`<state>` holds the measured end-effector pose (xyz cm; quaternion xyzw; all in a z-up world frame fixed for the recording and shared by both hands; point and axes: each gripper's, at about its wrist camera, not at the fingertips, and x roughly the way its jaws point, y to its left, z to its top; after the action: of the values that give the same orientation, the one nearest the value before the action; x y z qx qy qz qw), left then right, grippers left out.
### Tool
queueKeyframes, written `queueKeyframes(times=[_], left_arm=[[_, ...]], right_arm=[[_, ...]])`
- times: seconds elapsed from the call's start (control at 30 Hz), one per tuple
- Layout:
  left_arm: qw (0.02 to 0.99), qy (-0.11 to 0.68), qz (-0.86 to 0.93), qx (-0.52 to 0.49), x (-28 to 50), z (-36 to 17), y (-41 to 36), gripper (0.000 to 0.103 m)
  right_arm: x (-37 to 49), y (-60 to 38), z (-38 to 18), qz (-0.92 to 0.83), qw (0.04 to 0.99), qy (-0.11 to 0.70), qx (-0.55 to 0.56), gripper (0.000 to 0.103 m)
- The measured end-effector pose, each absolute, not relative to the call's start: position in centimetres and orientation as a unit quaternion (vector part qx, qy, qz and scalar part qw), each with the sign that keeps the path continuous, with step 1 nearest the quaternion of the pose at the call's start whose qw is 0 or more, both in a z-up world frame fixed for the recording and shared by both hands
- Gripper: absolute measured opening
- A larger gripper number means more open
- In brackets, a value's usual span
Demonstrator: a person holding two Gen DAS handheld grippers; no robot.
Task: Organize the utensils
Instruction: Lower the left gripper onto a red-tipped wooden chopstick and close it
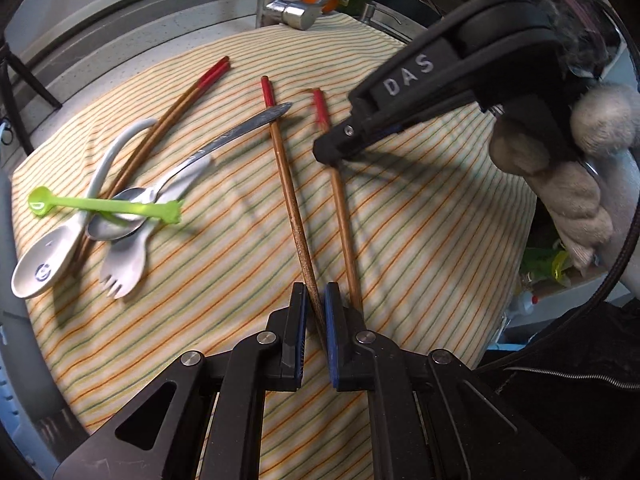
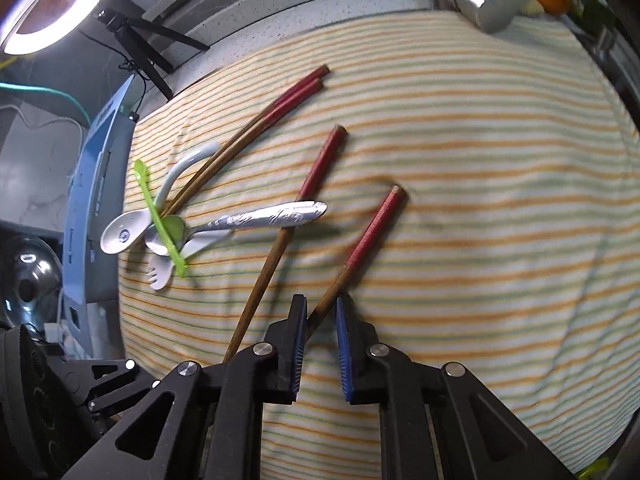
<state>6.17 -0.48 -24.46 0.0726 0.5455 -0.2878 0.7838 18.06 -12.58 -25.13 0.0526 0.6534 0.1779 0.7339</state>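
**Each gripper clamped on one chopstick**

Your left gripper (image 1: 316, 300) is clenched on the thin end of a red-tipped chopstick (image 1: 286, 168), its blue pads pressed against the wood from both sides. That stick runs away from you across the striped cloth (image 1: 420, 240), and its red end lies under the handle of a metal spoon (image 1: 224, 144). Your right gripper (image 2: 320, 312) pinches the brown shaft of a second chopstick (image 2: 368, 236), which slants up and right toward the cloth's middle; in the left view the same gripper (image 1: 328, 156) comes in from the right side, held by your gloved hand (image 1: 576, 168).

Toward the cloth's left edge sits the heap: a white ceramic spoon (image 1: 44, 264), a pale spork (image 1: 124, 272), the metal spoon's bowl and a green plastic pick (image 1: 108, 206) laid across them. A pair of chopsticks (image 1: 176, 120) lies side by side, running from that heap toward the far edge. Beyond the far edge stands a chrome tap (image 1: 288, 10)
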Motion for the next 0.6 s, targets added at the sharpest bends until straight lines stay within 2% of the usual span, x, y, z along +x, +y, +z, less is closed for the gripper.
queueKeyframes(times=[0.2, 0.27, 0.3, 0.33, 0.6], left_arm=[[0.777, 0.551, -0.287, 0.098, 5.8, -24.4, -1.5, 0.008], [0.772, 0.561, -0.285, 0.093, 6.4, -24.3, -1.2, 0.012], [0.774, 0.56, -0.28, 0.092, 6.8, -24.2, -1.1, 0.019], [0.776, 0.558, -0.279, 0.092, 7.6, -23.9, -0.9, 0.021], [0.778, 0.556, -0.28, 0.083, 13.5, -23.8, -2.0, 0.021]], right_arm=[[19.1, -14.2, -24.7, 0.173, 0.743, 0.646, 0.013, 0.013], [19.6, -15.0, -24.7, 0.17, 0.74, 0.65, 0.026, 0.013], [19.7, -15.3, -24.7, 0.169, 0.741, 0.65, 0.03, 0.013], [19.8, -15.4, -24.7, 0.169, 0.741, 0.649, 0.033, 0.013], [18.3, -17.0, -24.9, 0.162, 0.735, 0.648, 0.117, 0.014]])
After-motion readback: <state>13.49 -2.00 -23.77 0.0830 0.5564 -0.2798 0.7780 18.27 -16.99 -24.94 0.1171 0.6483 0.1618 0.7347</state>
